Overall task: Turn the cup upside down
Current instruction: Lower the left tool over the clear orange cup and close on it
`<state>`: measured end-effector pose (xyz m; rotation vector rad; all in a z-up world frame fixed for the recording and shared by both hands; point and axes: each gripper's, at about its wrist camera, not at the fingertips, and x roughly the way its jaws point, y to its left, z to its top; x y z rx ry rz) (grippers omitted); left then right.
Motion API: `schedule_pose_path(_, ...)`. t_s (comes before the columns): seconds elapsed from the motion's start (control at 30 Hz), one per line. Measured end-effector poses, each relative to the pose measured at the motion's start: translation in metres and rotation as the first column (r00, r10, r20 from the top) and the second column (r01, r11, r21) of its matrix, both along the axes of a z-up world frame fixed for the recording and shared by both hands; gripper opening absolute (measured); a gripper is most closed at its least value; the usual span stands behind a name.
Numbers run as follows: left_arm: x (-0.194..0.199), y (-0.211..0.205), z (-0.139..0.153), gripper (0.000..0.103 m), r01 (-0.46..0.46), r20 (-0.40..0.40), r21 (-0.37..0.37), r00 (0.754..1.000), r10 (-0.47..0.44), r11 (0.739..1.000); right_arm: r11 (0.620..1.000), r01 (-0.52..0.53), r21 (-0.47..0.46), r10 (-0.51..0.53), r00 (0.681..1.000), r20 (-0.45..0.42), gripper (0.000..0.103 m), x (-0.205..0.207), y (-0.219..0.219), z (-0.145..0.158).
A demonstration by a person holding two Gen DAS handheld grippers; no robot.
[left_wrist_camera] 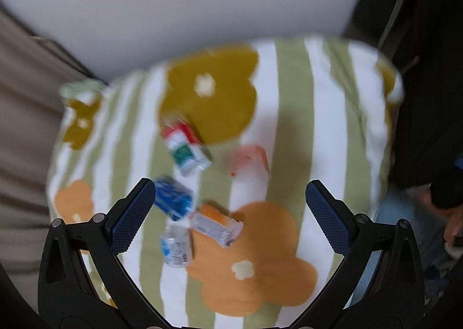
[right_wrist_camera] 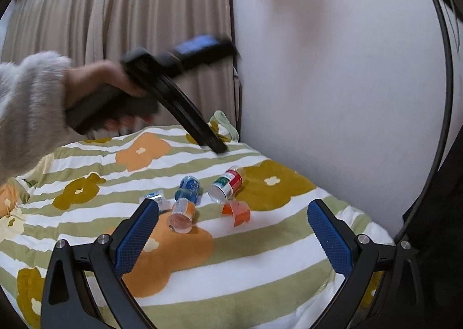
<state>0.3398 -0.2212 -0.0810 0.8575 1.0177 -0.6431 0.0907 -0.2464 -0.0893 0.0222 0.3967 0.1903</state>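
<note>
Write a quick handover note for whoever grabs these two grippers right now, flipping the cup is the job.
Left gripper: open, empty, above the small bottles.
Right gripper: open, empty, low over the blanket.
Orange cup: on the blanket beside the red-green bottle; looks tipped on its side, untouched.
Done: nothing visible yet.
Left: grasp the cup, turn it mouth down, set it on the blanket.

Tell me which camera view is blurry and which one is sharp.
Left wrist view: smeared by motion blur, the small bottles and orange cup are soft. Right wrist view: the blanket is sharp; only the left gripper and hand blur.
</note>
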Motion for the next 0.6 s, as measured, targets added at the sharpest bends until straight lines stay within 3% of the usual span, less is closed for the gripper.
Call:
schedule_pose_path(0.17,0.042,-0.028,-0.072,0.103,0.004,-0.142,0.090,0.990,0.009,0.996,1.000,-0.001,0.000,0.001,1.000,-0.030,0.103,0.022,-0.006,-0.021)
schedule_pose_path(0.33,0.068,-0.036,-0.121,0.103,-0.008,-0.204,0.192,0.978,0.048,0.981,1.000,0.001,0.014,0.000,0.999,-0.044,0.103,0.033,-0.016,-0.037)
schedule_pose_path(0.47,0.081,-0.035,-0.148,0.102,-0.025,-0.238,0.232,0.968,0.082,0.972,1.000,0.005,0.028,-0.004,0.998,-0.059,0.103,0.040,-0.024,-0.047)
schedule_pose_path(0.57,0.084,-0.032,-0.161,0.095,-0.027,-0.265,0.253,0.960,0.096,0.967,0.999,0.012,0.041,-0.009,0.998,-0.069,0.103,0.045,-0.030,-0.052)
schedule_pose_path(0.6,0.084,-0.031,-0.166,0.088,-0.028,-0.279,0.258,0.955,0.102,0.966,0.999,0.013,0.047,-0.010,0.997,-0.071,0.103,0.045,-0.032,-0.053)
